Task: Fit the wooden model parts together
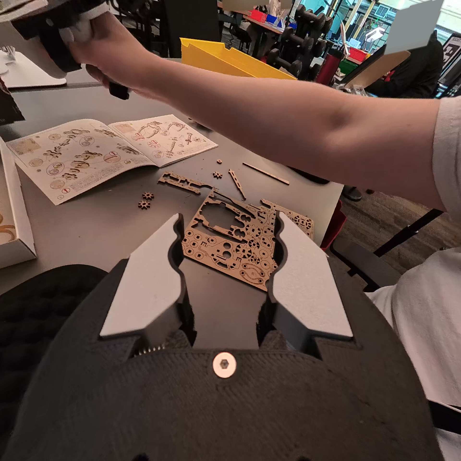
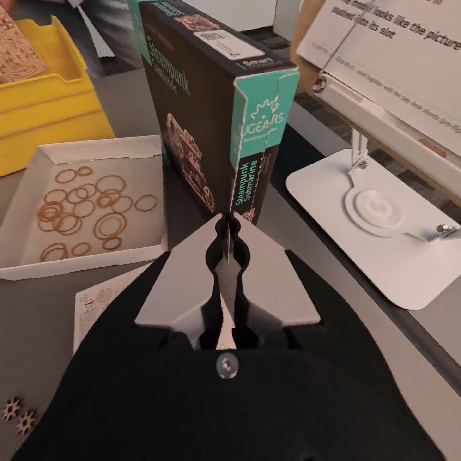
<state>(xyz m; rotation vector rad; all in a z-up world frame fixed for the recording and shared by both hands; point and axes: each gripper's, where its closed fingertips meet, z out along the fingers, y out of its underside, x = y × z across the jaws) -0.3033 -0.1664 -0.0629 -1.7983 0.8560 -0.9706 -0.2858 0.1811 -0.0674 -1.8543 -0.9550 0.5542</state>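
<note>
A laser-cut wooden sheet (image 1: 247,244) lies on the grey table (image 1: 99,237), with some parts punched out. Loose parts lie beyond it: two small gears (image 1: 146,200), a cut frame piece (image 1: 182,183), a toothed strip (image 1: 237,183) and a thin stick (image 1: 265,173). My left gripper (image 1: 228,215) is open and empty, hovering just above the sheet's near side. My right gripper (image 2: 228,220) is shut on the thin cardboard edge of the dark and teal kit box (image 2: 199,112), which stands upright. Two gears (image 2: 17,414) show at the lower left.
An open instruction booklet (image 1: 99,154) lies left of the parts. A person's arm (image 1: 274,119) crosses above the table. A white tray (image 2: 22,269) holds several rubber bands (image 2: 87,207). A yellow bin (image 2: 50,99) stands behind it. A white stand base (image 2: 374,224) sits right of the box. Across from one pair of fingers to the other is roughly 35 cm.
</note>
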